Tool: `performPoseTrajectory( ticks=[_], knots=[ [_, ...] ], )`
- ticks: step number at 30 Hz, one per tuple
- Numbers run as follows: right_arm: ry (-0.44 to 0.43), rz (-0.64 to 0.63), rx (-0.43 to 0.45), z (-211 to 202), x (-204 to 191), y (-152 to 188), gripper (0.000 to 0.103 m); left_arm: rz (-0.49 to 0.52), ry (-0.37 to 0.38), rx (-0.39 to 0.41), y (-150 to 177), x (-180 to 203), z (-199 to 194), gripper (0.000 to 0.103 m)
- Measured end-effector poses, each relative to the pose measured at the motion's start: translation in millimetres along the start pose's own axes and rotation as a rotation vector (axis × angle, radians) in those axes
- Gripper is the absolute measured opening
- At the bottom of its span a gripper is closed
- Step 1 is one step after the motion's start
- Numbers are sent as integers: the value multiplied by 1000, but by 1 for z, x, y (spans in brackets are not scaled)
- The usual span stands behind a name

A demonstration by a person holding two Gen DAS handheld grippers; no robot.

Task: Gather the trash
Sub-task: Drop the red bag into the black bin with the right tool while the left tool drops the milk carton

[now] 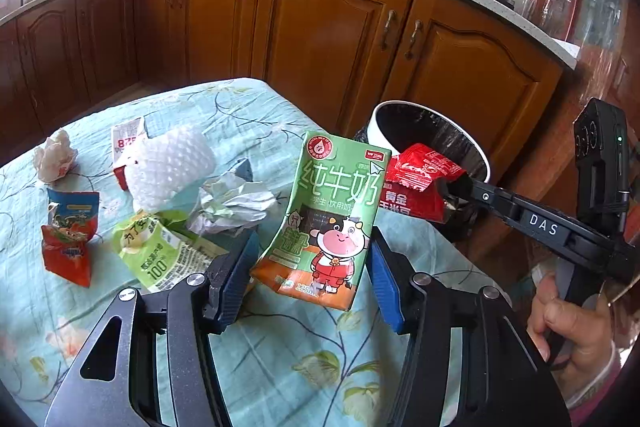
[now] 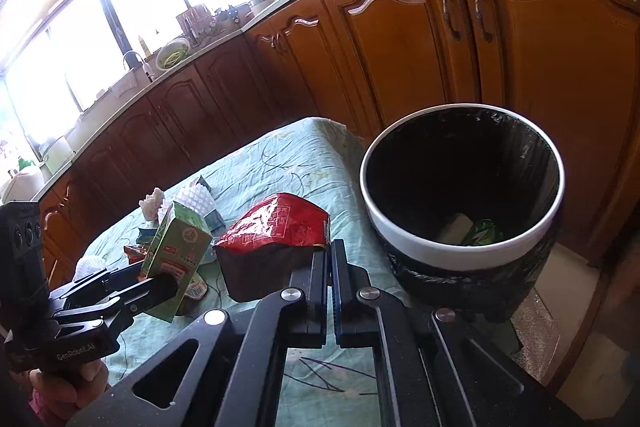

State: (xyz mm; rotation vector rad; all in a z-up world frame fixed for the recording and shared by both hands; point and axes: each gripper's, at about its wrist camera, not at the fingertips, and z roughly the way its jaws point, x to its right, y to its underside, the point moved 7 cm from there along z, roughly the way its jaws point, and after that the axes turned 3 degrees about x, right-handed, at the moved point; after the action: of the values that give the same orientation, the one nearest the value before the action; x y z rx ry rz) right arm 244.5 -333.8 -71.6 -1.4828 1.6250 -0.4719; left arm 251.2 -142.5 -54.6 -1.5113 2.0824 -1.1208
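My left gripper (image 1: pixel 310 257) is shut on a green milk carton (image 1: pixel 332 219), which is squeezed and lifted tilted above the table; the carton also shows in the right wrist view (image 2: pixel 178 251). My right gripper (image 2: pixel 331 259) is shut on the edge of a red snack bag (image 2: pixel 276 227), held over the table's corner next to the bin; the bag also shows in the left wrist view (image 1: pixel 424 179). The white-rimmed trash bin (image 2: pixel 464 247) with a black liner stands just right of the table, with a little trash at its bottom.
On the floral tablecloth (image 1: pixel 280 347) lie a white foam net (image 1: pixel 168 171), crumpled paper (image 1: pixel 232 207), a green wrapper (image 1: pixel 156 251), an orange-blue packet (image 1: pixel 70 235) and a tissue wad (image 1: pixel 54 155). Wooden cabinets (image 1: pixel 320 35) stand behind.
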Motion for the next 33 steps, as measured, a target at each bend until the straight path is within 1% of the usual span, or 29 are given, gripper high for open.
performPoseTrajectory(
  ticks=[8, 18, 27, 33],
  knots=[
    [48, 38, 26, -18, 33, -4, 2, 28, 34, -20, -6, 32, 18, 53],
    [118, 86, 53, -30, 79, -18, 2, 98, 71, -30, -23, 72, 39, 53],
    [169, 103, 60, -27, 111, -34, 2, 167, 77, -44, -44, 103, 65, 53],
    [190, 100, 53, -19, 124, -42, 2, 200, 72, -49, -58, 117, 82, 52]
  ],
)
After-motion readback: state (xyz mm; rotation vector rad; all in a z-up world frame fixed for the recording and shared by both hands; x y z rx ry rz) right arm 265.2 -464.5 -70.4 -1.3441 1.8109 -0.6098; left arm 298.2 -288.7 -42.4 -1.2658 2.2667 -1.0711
